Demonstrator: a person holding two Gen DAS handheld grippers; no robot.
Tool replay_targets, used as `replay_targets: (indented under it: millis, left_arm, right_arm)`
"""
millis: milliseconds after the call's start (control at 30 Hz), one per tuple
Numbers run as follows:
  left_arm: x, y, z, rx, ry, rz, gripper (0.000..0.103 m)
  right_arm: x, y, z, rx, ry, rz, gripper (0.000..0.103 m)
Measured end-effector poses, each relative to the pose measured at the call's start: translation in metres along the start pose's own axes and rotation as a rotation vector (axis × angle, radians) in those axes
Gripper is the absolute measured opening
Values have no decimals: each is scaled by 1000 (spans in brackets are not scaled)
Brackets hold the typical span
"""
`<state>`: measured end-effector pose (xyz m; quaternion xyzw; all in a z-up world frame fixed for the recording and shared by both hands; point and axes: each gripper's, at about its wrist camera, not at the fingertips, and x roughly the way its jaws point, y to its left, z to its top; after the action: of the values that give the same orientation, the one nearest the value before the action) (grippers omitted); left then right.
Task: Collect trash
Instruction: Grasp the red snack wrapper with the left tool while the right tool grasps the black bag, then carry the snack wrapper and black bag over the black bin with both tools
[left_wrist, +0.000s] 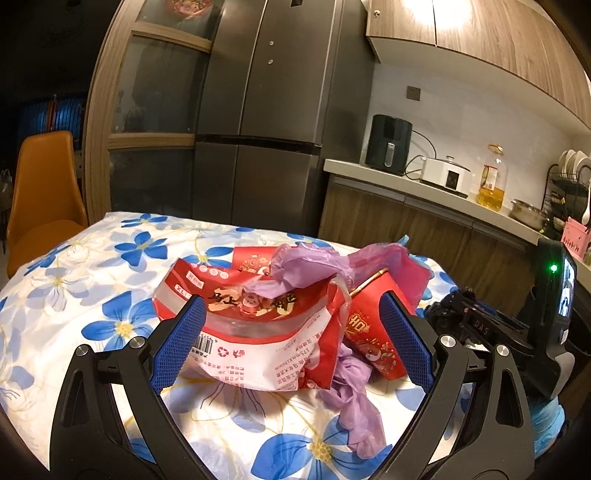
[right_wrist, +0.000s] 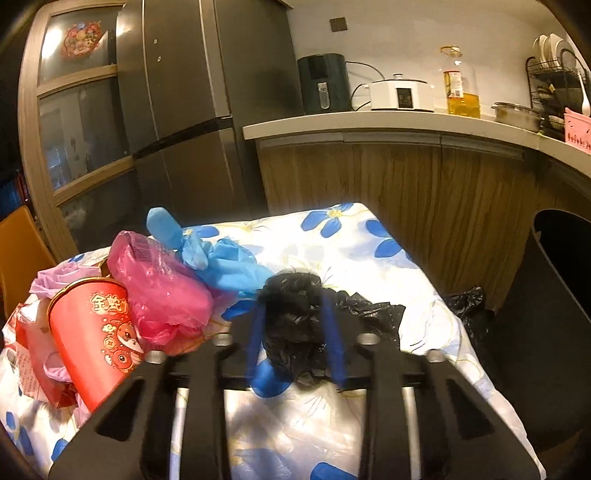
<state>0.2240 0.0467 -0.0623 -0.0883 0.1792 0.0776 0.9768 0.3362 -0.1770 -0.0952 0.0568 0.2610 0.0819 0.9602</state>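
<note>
The right gripper (right_wrist: 295, 332) pinches a black bag (right_wrist: 295, 317) just above the tabletop (right_wrist: 369, 258), ready to carry to the bin (right_wrist: 546, 314) at right, while the left gripper (left_wrist: 291, 332), spread wide, straddles the red packet (left_wrist: 251, 332), which it should next close on.

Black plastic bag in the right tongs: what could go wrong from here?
1. The right tongs pinch only a bunch of the black plastic bag; the loose film may slip or tear when lifted.
2. The red paper cup lies close by and could get knocked.
</note>
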Motion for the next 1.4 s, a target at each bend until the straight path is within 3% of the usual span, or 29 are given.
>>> replay_targets:
  millis: [133, 233, 433, 500, 667, 833, 1133, 1400]
  left_arm:
    - [4, -2, -1, 8, 7, -1, 86]
    - [11, -4, -2, 17, 25, -10, 74]
    - [28, -1, -4, -12, 92, -40, 47]
    - [31, 0, -6, -12, 113, -54, 30]
    - [29, 2, -9, -21, 133, -79, 7]
    - [12, 10, -8, -53, 119, -87, 3]
    - [-55, 30, 8, -104, 26, -91, 3]
    - [-90, 13, 19, -81, -26, -145, 2]
  right_arm:
    - [-12, 1, 1, 0, -40, 25, 4]
    - [-25, 0, 1, 12, -68, 40, 3]
    - [-56, -2, -2, 38, -116, 63, 3]
    - [-63, -1, -3, 41, -127, 65, 3]
    - [-82, -2, -5, 53, -150, 80, 3]
    - [-101, -1, -7, 59, -167, 92, 3]
    - [-139, -2, -11, 73, -211, 112, 3]
    - [-171, -5, -16, 70, -243, 119, 3]
